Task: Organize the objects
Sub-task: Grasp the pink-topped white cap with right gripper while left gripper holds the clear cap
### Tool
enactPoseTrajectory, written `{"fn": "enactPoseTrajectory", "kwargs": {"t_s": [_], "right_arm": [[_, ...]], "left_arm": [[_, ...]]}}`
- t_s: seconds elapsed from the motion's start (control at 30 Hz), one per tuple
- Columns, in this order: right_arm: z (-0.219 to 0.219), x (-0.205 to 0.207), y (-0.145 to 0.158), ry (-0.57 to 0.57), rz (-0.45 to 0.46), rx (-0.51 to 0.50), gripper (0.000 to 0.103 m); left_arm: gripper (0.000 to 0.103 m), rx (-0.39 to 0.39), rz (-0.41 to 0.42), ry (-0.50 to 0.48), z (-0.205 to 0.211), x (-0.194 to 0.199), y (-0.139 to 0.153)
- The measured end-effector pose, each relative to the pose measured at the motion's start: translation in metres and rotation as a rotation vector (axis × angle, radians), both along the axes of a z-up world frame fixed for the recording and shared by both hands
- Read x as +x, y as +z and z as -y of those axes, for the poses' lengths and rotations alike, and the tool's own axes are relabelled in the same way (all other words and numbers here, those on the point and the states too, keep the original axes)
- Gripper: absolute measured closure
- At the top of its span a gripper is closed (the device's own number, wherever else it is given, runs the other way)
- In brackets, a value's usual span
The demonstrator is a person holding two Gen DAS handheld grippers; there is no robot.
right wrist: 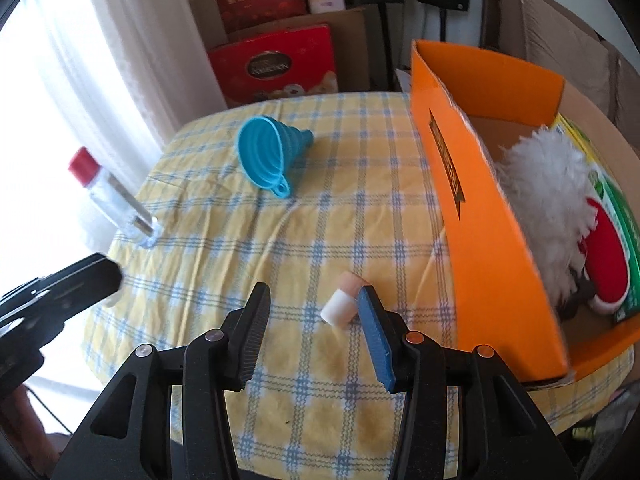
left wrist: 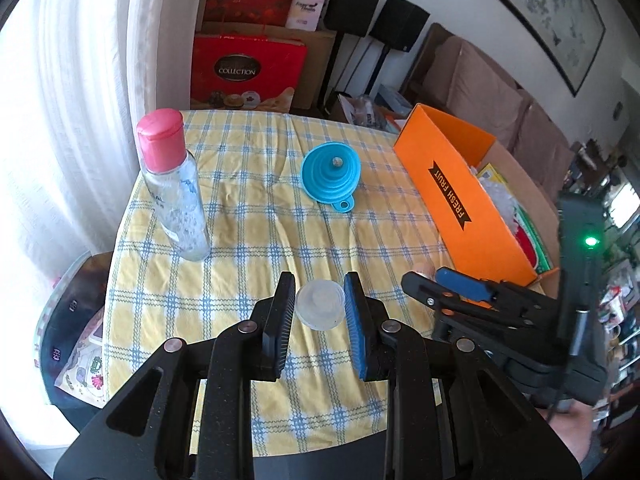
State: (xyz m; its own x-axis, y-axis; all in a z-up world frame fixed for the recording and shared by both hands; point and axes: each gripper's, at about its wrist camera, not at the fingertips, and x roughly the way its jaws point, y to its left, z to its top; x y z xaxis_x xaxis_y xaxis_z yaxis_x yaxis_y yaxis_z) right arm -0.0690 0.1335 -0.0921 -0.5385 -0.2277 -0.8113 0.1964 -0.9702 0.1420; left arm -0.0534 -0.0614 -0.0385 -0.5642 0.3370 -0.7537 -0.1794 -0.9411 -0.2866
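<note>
A small clear plastic cup [left wrist: 320, 305] lies on the yellow checked tablecloth [left wrist: 248, 224] between the fingers of my left gripper [left wrist: 319, 294], which is open around it. A clear bottle with a pink cap [left wrist: 171, 178] stands at the left; it also shows in the right wrist view [right wrist: 110, 196]. A blue collapsible funnel [left wrist: 331, 169] lies mid-table, also in the right wrist view [right wrist: 269, 151]. My right gripper [right wrist: 314, 300] is open; a small white and pink tube [right wrist: 341, 304] lies just inside its blue finger.
An orange "FRESH FRUIT" box [right wrist: 480, 216] stands on the table's right side, holding a white fluffy item [right wrist: 548, 184] and a red and green object. Red gift boxes [left wrist: 248, 72] and speakers stand behind the table. A curtain hangs at the left.
</note>
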Motion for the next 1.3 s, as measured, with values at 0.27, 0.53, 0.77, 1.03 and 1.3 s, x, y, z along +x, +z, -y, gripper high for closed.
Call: {"fn": "enactPoseTrajectory", "kwargs": {"t_s": [0.27,0.53,0.77,1.03,1.3], "right_arm": [[0.003,-0.004,-0.015,-0.057,0.0,0.059,0.056],[0.003,-0.008,-0.023,-0.102,-0.018,0.097,0.05],[0.007,-0.017,-0.025,-0.096,-0.027,0.115,0.049],[0.011,-0.019,-0.027,-0.084,-0.054,0.152,0.065],[0.013,-0.017,-0.027,-0.069,-0.06,0.156,0.078]], "left_arm": [[0.08,-0.019,-0.004,0.007,0.001,0.002,-0.004],[0.08,-0.008,0.008,0.005,0.003,0.003,-0.009],[0.08,-0.003,0.012,0.005,0.002,0.001,-0.011],[0.08,-0.01,0.016,0.008,0.0,0.0,-0.014],[0.08,-0.014,0.019,0.006,-0.003,0.0,-0.015]]}}
